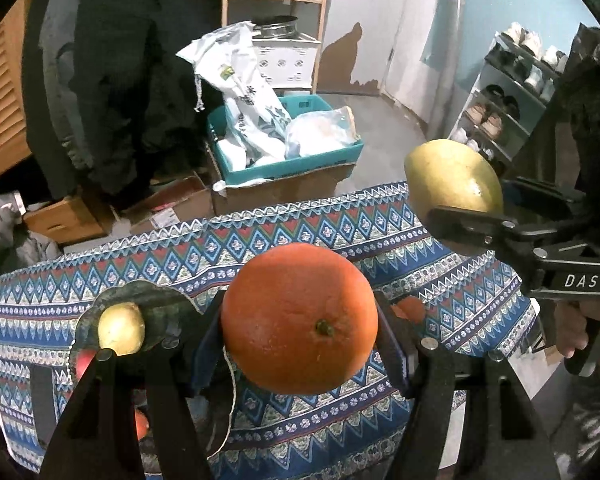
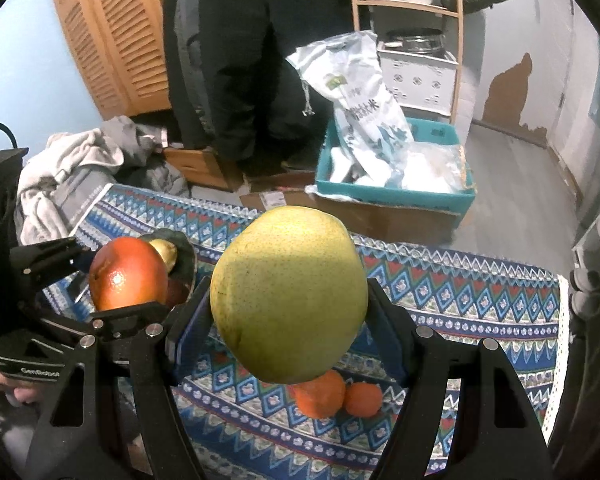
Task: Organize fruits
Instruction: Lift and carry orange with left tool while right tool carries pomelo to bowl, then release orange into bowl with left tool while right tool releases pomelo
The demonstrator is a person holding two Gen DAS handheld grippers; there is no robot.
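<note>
Left wrist view: the left gripper point(image 1: 300, 320) pinches an orange point(image 1: 299, 318) at frame centre, above the patterned cloth point(image 1: 340, 232); a dark bowl point(image 1: 160, 304) holding a small yellow fruit point(image 1: 121, 329) sits at lower left.

Right wrist view: the right gripper point(image 2: 289, 300) clamps a green pear point(image 2: 289, 294) mid-frame, two small oranges point(image 2: 336, 396) on the cloth below. Each fruit is best lowered level over the bowl before release.

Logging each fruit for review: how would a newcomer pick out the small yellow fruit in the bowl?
Find the patterned cloth over the table, then the dark bowl on it, left of the left tongs holding an orange. The yellow fruit lies at the bowl's rim, far smaller than the pear and the only yellow piece among red ones.
</note>
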